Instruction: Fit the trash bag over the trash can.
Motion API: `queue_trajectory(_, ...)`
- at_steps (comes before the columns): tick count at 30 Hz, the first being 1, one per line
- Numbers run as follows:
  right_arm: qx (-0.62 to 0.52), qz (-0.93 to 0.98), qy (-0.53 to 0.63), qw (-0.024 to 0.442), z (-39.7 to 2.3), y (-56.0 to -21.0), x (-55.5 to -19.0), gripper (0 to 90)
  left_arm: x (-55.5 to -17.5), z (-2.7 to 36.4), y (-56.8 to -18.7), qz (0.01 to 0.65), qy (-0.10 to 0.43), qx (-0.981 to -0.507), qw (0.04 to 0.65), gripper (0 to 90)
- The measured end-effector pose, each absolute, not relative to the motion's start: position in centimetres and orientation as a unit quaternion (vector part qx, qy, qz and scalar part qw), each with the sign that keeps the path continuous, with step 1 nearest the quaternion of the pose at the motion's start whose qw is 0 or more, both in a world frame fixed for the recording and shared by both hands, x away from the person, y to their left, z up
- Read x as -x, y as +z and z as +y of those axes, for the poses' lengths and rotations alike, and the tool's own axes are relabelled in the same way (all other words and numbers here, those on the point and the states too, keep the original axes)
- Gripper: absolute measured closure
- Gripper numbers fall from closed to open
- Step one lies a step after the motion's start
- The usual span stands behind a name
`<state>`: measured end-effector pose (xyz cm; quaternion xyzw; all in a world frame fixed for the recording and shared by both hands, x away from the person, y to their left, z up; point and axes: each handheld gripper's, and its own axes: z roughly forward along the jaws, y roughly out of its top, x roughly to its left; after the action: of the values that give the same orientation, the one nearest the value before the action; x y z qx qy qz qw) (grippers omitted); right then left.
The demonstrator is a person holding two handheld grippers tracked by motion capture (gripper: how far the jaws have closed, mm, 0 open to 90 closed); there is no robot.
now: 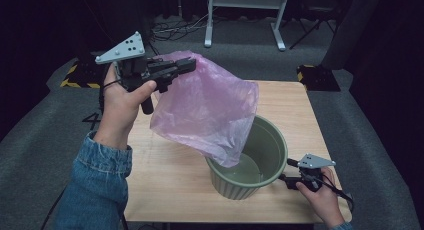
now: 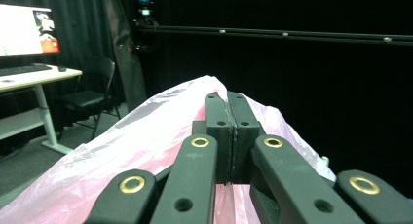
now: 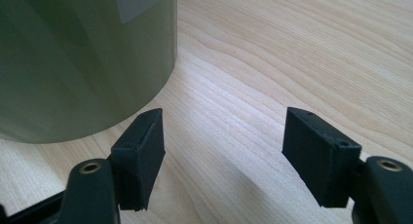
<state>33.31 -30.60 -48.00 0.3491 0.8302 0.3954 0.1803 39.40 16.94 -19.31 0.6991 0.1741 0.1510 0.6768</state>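
In the high view the left gripper [image 1: 187, 66] is in the upper left of the frame, lifted above the tabletop [image 1: 170, 175]. Its jaws are closed on the top edge of a pink plastic bag [image 1: 210, 107]; the left gripper view shows the thin film pinched between the two pads. The bag hangs down and to the right, and its lowest corner is inside the mouth of the green bin [image 1: 270, 140], just beside the near left rim. The bin stands in the lower right part of the tabletop, close to the front edge. The right gripper [image 1: 291, 171] is in the lower right of the frame, low over the tabletop, just beside the bin's outer wall. Its jaws are wide apart with only bare wood between them, not touching the bin. The left half of the tabletop is bare wood.
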Motion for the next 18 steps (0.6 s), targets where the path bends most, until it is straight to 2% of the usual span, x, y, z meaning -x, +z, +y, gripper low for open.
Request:
queue_trajectory(10, -0.349, 0.831, 0.394, 0.178, -30.7, -48.4, -33.2, 32.4, -40.6, 15.8, -17.9, 0.182, 0.185, -0.691, 0.674, 89.4)
queue_trajectory(18, -0.35, 0.831, 0.394, 0.178, -30.9, -48.5, -33.1, 32.3, -41.9, 16.8, -17.5, 0.206, 0.218, -0.678, 0.671, 89.4)
